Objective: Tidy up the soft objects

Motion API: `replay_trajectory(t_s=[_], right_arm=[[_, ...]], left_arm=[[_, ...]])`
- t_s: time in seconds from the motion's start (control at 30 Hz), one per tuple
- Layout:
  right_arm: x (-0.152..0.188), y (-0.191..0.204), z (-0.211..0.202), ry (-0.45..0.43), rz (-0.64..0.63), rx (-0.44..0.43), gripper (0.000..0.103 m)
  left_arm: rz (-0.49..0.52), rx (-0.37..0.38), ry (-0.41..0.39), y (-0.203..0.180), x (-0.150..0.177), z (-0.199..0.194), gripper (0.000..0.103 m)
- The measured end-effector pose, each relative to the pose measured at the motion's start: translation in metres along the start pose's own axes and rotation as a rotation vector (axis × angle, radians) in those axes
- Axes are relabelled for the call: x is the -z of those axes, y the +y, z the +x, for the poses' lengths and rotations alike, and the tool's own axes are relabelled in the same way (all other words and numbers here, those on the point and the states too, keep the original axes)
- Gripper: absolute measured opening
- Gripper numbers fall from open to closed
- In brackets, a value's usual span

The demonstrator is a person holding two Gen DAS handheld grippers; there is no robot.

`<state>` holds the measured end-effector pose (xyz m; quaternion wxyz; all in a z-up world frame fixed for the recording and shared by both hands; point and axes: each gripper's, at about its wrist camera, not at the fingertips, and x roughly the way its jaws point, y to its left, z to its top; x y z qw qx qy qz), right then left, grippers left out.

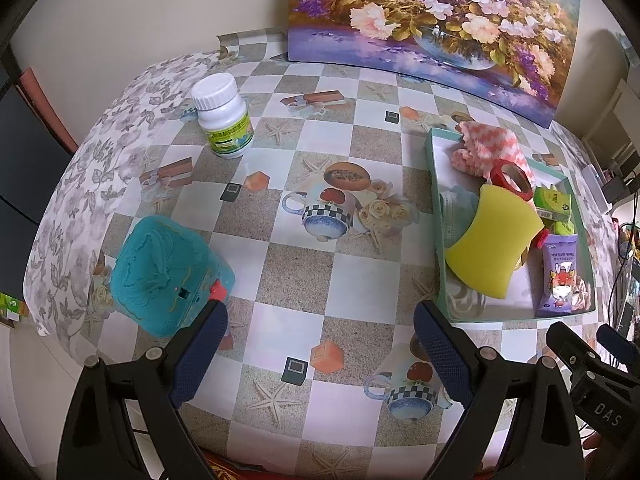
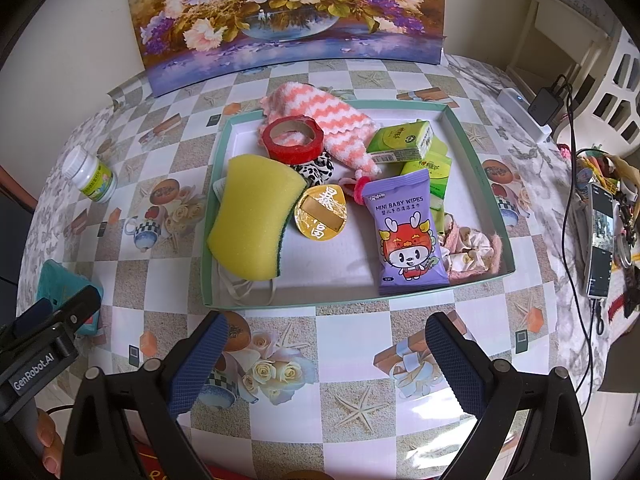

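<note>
A teal-rimmed tray (image 2: pixel 476 160) (image 1: pixel 434 184) holds a yellow sponge (image 2: pixel 256 216) (image 1: pixel 494 240), a pink-and-white cloth (image 2: pixel 332 116) (image 1: pixel 492 146), a red tape roll (image 2: pixel 292 140), a purple baby-wipes pack (image 2: pixel 408 232) (image 1: pixel 560 276), green tissue packs (image 2: pixel 404 140), a gold lid (image 2: pixel 322 212) and a scrunchie (image 2: pixel 476 252). A teal soft pouch (image 1: pixel 168 276) (image 2: pixel 60 284) lies on the table at the left. My left gripper (image 1: pixel 320 344) is open and empty, its left finger beside the pouch. My right gripper (image 2: pixel 326 354) is open and empty, just before the tray's near rim.
A white pill bottle (image 1: pixel 224 120) (image 2: pixel 92 178) stands at the far left of the checked tablecloth. A flower painting (image 1: pixel 432 20) leans on the wall behind. A phone (image 2: pixel 600 240), cables and a charger (image 2: pixel 546 100) lie at the table's right edge.
</note>
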<state>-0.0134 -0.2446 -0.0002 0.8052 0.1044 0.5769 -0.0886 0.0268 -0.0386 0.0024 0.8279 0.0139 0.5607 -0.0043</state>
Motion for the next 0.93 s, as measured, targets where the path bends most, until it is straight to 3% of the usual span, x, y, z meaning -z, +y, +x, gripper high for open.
replay_trajectory(t_s=[0.93], right_arm=[[-0.0008, -0.0044, -0.0003, -0.002, 0.008, 0.001, 0.1]], left_arm=[[-0.017, -0.021, -0.007, 0.0039, -0.0003, -0.0007, 0.095]])
